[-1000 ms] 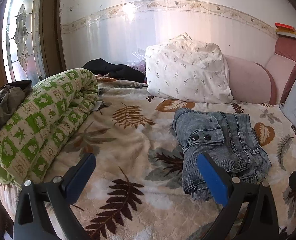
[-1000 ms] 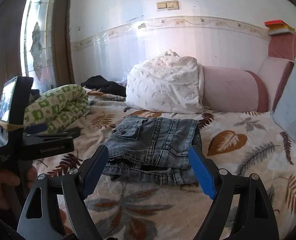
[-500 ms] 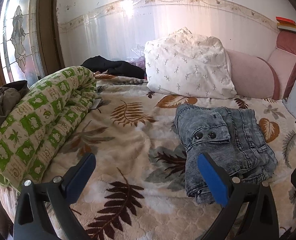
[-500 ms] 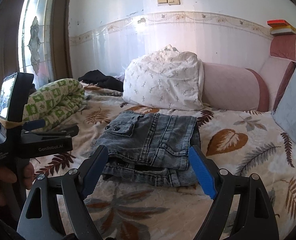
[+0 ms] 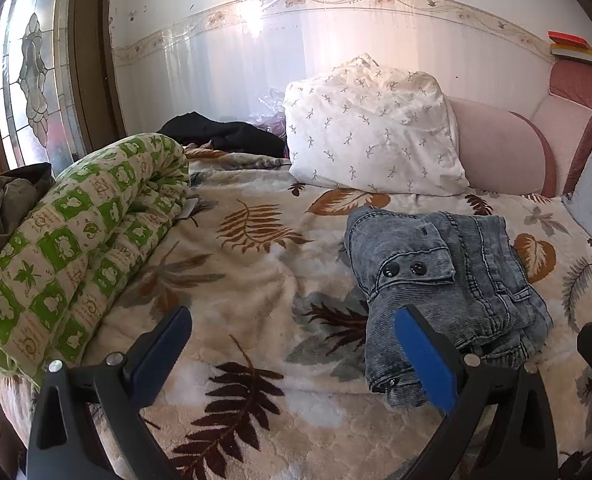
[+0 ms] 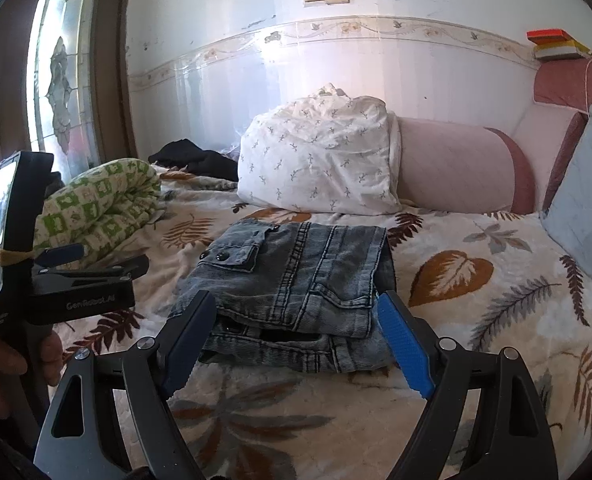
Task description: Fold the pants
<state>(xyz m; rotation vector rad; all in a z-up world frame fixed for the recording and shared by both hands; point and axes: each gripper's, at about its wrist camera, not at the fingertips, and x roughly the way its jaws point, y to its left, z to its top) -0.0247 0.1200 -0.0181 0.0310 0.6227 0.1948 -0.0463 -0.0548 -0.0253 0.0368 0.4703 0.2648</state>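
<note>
The jeans (image 6: 296, 276) are folded into a small stack and are laid on the bed (image 6: 475, 320). A pocket flap with 2 dark buttons (image 5: 403, 269) is seen on top of the stack. The stack is placed near the middle of the bed, in front of the white pillow (image 6: 319, 160) and apart from it.

The right gripper (image 6: 296, 344) is held just in front of the jeans. Its 2 blue fingers (image 6: 405, 348) are spread wide open. Nothing is gripped by them. The near edge of the jeans is seen between the 2 tips, but it cannot be told whether the cloth is touched.

The left gripper (image 5: 296, 344) is held over the bed, to the left of the jeans. Its fingers (image 5: 423, 360) are wide open too, and nothing is held in them. Only the leaf blanket (image 5: 236, 280) is seen between them. The right finger is seen in front of the jeans' left edge.

In the right view, the left gripper (image 6: 92, 268) is seen from the side, with a hand (image 6: 0, 364) wrapped around its handle.

A rolled green quilt (image 5: 76, 248) is laid along the left side of the bed. Dark clothes (image 5: 224, 136) are piled by the wall behind it. A pink cushion (image 6: 455, 168) is set beside the pillow. A few books (image 6: 555, 44) are stacked on top of the headboard at the right.
</note>
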